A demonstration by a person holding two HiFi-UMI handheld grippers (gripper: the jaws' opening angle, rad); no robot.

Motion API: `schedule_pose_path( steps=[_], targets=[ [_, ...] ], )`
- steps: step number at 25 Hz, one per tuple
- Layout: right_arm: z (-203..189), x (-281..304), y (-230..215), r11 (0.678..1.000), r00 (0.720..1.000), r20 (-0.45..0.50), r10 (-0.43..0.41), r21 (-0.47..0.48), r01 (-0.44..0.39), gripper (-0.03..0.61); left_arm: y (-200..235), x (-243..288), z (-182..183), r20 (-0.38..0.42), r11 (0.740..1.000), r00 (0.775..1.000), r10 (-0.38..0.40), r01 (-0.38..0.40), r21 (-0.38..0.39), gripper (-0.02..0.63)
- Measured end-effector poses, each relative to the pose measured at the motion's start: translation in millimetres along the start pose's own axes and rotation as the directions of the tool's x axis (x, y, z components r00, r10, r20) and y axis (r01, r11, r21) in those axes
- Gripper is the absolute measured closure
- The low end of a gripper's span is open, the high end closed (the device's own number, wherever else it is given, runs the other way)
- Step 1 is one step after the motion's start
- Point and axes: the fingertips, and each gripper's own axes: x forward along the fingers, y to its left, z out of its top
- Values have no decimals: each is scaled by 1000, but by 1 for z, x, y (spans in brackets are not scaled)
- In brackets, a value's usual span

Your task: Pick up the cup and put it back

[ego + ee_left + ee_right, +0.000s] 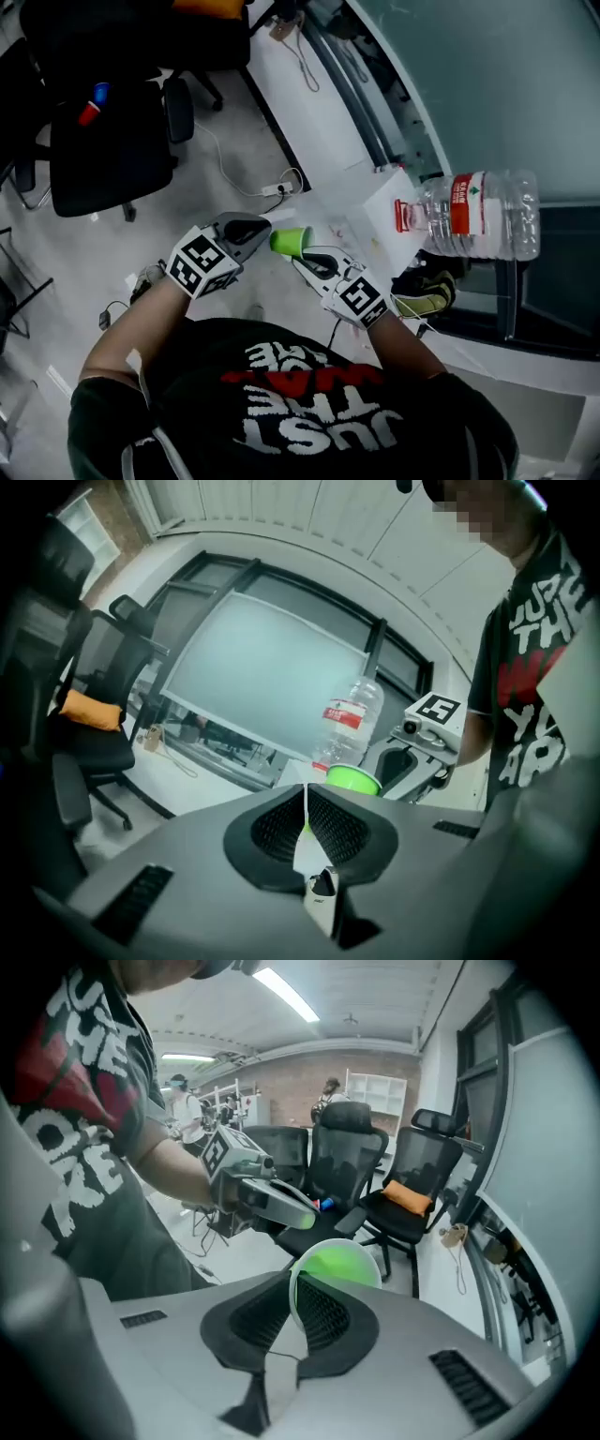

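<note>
A green cup [291, 241] hangs in the air between my two grippers, in front of the person's chest. My right gripper [300, 259] is shut on the cup's wall at the rim. In the right gripper view the rim runs between the pads and the green inside [337, 1265] faces the camera. My left gripper [263, 231] is to the left of the cup, with its tips close beside it. Its jaws stand shut to a thin slit [306, 808], with the cup [353, 779] just beyond them. I see nothing held in the left jaws.
A large clear water bottle [469, 216] stands on the white table [370, 211] to the right, by the glass wall. Black office chairs [108, 141] stand at the left, one with an orange cushion [410, 1196]. Cables [272, 187] lie on the floor.
</note>
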Motion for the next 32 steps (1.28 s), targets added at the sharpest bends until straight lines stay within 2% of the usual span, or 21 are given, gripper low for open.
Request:
schedule_pose_path(
  steps=[3,8,10,16,21,26,30,32],
  targets=[
    [-64,29,11,997,997,20,80,-3,-80,532,-12,24,-58,-67,994,995,76,-81,-74,594],
    [-166,91,7,993,993,-14,114,-42,-114,532,-15,76,-158,-180,994,981,71,-84,-69,594],
    [-207,118,0,994,995,-29,97,-37,-98,532,-8,94,-199,-235,996,970,54,-70,-62,594],
    [-324,197,-9,997,997,-67,25,69,-20,532,21,134,-317,-359,1000,933,0,-11,-28,594],
    [-419,270,-23,997,990,-138,-33,65,42,532,69,157,-407,-401,1000,916,8,-17,-21,594],
    [-519,327,-42,991,973,-213,-92,74,110,532,95,176,-500,-452,1000,892,-9,-2,-24,594],
    [-580,362,-61,985,957,-259,-131,78,156,532,104,187,-559,-493,999,869,-42,33,-28,594],
    [-608,376,-74,977,949,-277,-151,104,186,532,111,195,-580,-499,999,865,-46,38,-27,594]
  ],
)
